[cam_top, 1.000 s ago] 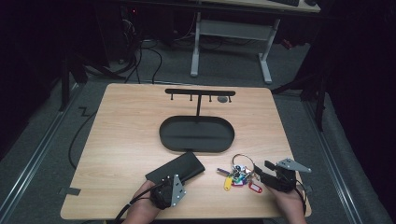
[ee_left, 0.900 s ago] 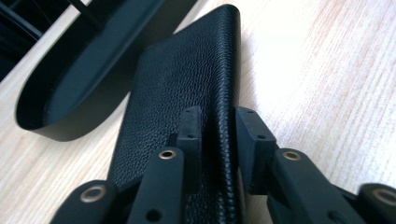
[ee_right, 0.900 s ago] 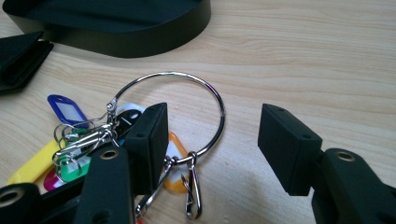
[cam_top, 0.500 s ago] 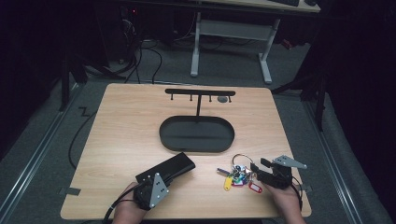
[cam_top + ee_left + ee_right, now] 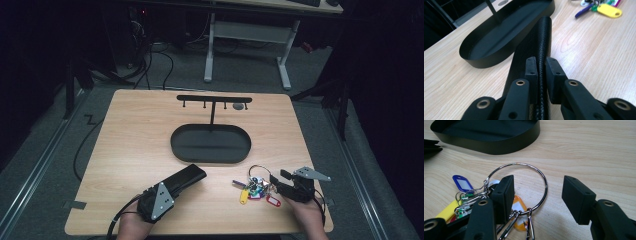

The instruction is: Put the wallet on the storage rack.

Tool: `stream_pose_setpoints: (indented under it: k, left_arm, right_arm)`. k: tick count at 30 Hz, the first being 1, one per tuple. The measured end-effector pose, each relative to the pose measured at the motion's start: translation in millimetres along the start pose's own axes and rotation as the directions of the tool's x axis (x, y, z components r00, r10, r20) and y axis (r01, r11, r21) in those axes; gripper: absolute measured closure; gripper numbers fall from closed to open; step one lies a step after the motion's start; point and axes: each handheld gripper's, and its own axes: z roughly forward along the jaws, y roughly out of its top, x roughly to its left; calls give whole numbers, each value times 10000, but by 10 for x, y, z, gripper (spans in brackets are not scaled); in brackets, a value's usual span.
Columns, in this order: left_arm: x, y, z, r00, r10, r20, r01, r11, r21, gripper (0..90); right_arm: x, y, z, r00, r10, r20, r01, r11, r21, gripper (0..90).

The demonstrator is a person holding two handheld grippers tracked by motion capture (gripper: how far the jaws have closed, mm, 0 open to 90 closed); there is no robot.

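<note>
So the left gripper (image 5: 172, 187) has its fingers (image 5: 532, 67) clamped tight on a flat black textured case (image 5: 541, 42), some kind of pouch or wallet standing on its edge between the pads. From the left gripper view the case runs straight ahead out of the fingers and its far end stops just short of the black oval tray (image 5: 506, 37), which sits ahead and a bit to the left of the fingers. In the high view the case (image 5: 187, 177) lies low over the light wood desk (image 5: 135, 140), angled toward the tray (image 5: 210, 144).

The right gripper (image 5: 537, 197) is spread wide, nothing pinched in it. A big metal key ring (image 5: 541, 176) lies flat on the desk right in the gap between the two fingers (image 5: 503, 195), closer to the left-hand one, and that finger sits on top of the cluster of clips. The bunch of coloured tags (image 5: 461, 182) (blue, yellow, orange, a bit of green) fans out to the left of and under that finger. In the high view the keys (image 5: 255, 187) are just ahead of the right gripper (image 5: 285, 182).

Behind the tray a thin post carries a black bar with small hooks (image 5: 214, 99), well ahead of both sets of fingers.
</note>
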Motion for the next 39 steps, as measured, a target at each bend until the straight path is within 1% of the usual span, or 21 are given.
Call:
stream_pose_setpoints:
  k: [4, 7, 10, 13, 14, 16, 18, 19, 21, 22, 26, 27, 28, 29, 33, 35, 39]
  left_arm:
    - [46, 16, -52, 9996, -276, 32, 277, 9995, -139, 816]
    - [123, 29, -112, 9976, -698, 18, 698, 9971, -299, 818]
    - [204, 12, -169, 9937, -1117, -5, 1115, 9925, -491, 821]
    - [271, -10, -227, 9884, -1518, 3, 1515, 9862, -667, 822]
    - [285, -12, -241, 9874, -1583, -46, 1576, 9851, -685, 823]
    - [310, -11, -267, 9834, -1816, -29, 1809, 9804, -781, 825]
    - [322, -5, -293, 9812, -1930, 75, 1930, 9774, -867, 826]
    - [327, -1, -304, 9788, -2039, 184, 2047, 9745, -915, 826]
    - [336, 9, -325, 9744, -2197, 476, 2233, 9704, -922, 827]
    - [339, 14, -326, 9710, -2301, 656, 2352, 9682, -851, 827]
    - [300, 18, -300, 9652, -2380, 1088, 2456, 9673, -631, 827]
    - [290, 18, -288, 9647, -2381, 1126, 2460, 9673, -621, 826]
    - [281, 17, -268, 9653, -2348, 1140, 2419, 9689, -529, 826]
    - [276, 10, -260, 9651, -2345, 1167, 2425, 9683, -597, 825]
    - [309, -34, -244, 9566, -2613, 1290, 2723, 9592, -762, 806]
    - [329, -52, -244, 9533, -2735, 1282, 2849, 9552, -805, 790]
    - [340, -56, -248, 9533, -2790, 1158, 2893, 9535, -844, 761]
  right_arm:
    - [-16, -3, -11, 10000, 60, -15, -60, 10000, -20, 440]
    - [-22, -2, -14, 10000, 48, -24, -48, 10000, -51, 441]
    - [-21, -3, -7, 10000, 54, -29, -53, 10000, 6, 441]
    - [-24, -1, 0, 10000, -9, -35, 9, 10000, 16, 441]
    - [-25, 0, 2, 10000, -19, -37, 19, 10000, 19, 441]
    - [-22, 1, 1, 10000, 32, -45, -32, 10000, 34, 442]
    - [-22, 2, 0, 10000, 8, -43, -8, 10000, 19, 442]
    - [-22, 3, -2, 10000, 10, -43, -10, 10000, 19, 442]
    - [-23, 3, -6, 10000, 37, -39, -37, 10000, 11, 442]
    - [-25, 2, -7, 10000, 47, -44, -47, 10000, 8, 442]
    - [-31, 2, -8, 10000, 57, -42, -57, 10000, 9, 443]
    - [-31, 3, -9, 10000, 55, -41, -55, 10000, 11, 443]
    - [-31, 3, -10, 10000, 56, -41, -56, 10000, 8, 443]
    - [-32, 3, -10, 10000, 63, -40, -63, 10000, 2, 443]
    - [-35, 1, -9, 10000, 65, -45, -65, 10000, 24, 443]
    - [-35, 0, -7, 10000, 56, -44, -56, 10000, 30, 443]
    - [-33, 0, -3, 10000, 38, -60, -37, 10000, 62, 443]
